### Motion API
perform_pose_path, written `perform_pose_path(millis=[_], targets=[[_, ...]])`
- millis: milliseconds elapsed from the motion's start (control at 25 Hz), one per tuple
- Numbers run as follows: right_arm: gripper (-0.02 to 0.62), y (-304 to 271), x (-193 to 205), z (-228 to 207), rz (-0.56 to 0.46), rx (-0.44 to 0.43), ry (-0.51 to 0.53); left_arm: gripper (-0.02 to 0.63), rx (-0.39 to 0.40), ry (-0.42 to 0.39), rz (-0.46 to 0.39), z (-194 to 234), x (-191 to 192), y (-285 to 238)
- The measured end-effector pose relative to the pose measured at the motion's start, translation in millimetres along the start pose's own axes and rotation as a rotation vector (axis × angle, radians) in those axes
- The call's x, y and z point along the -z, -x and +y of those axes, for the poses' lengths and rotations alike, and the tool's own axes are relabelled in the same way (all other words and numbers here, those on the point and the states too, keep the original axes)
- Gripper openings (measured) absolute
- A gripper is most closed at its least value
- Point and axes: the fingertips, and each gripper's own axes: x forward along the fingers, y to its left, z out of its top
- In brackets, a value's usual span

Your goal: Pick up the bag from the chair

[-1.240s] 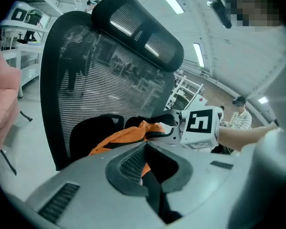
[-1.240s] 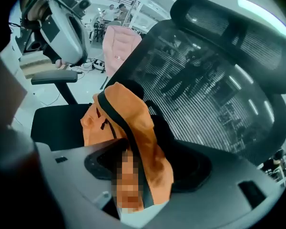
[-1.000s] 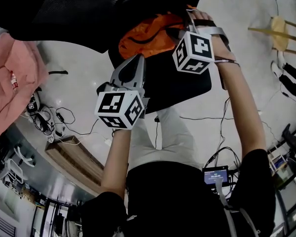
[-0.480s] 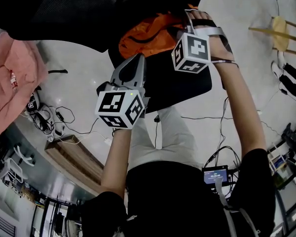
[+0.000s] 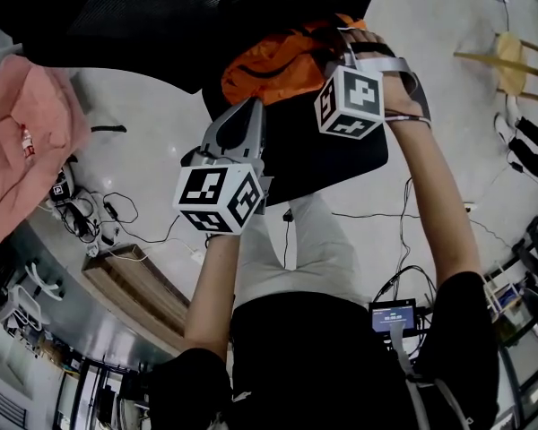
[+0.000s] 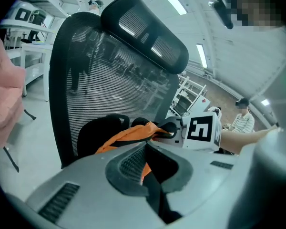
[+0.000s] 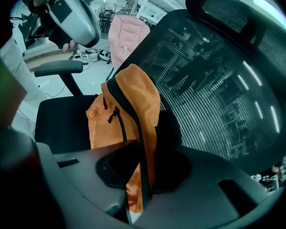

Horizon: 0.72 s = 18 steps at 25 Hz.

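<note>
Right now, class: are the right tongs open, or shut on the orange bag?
Shut on the orange bag: the right tongs have just been closing, and the right gripper view shows its fabric pinched between them.

Lab-like workspace, mesh office chair (image 6: 109, 80), floor cables (image 5: 99, 218), white shelving racks (image 6: 183, 99)

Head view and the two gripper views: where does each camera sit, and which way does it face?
Head view: on the person's head, facing steeply down at chair and orange bag; arms, left gripper, right gripper show.
Left gripper view: on that gripper, facing the chair's mesh back; own grey jaws below.
Right gripper view: on that gripper, facing the bag; its jaws have just closed on it.
Shared: all show chair and bag.
</note>
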Motion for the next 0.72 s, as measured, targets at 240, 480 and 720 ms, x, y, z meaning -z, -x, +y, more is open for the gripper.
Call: perform_pose_path(millis=[240,480,720], targets=[[0.029,10.2,-6.1,-0.7,-0.008,-0.004,-0.078,0.008,-0.004,-0.004,-0.009,0.8,-7.0,6.6],[0.023,23.2,-13.2,1.0,-0.026,-0.017,-0.201,0.008,-0.019,-0.002,-0.023,2.9,-15.2,19.6],[0.018,35.7,-22.3,6.3,-0.050,-0.003,-0.252,0.008,-0.016,-0.039,-0.029,0.4,-24.1,30.1]])
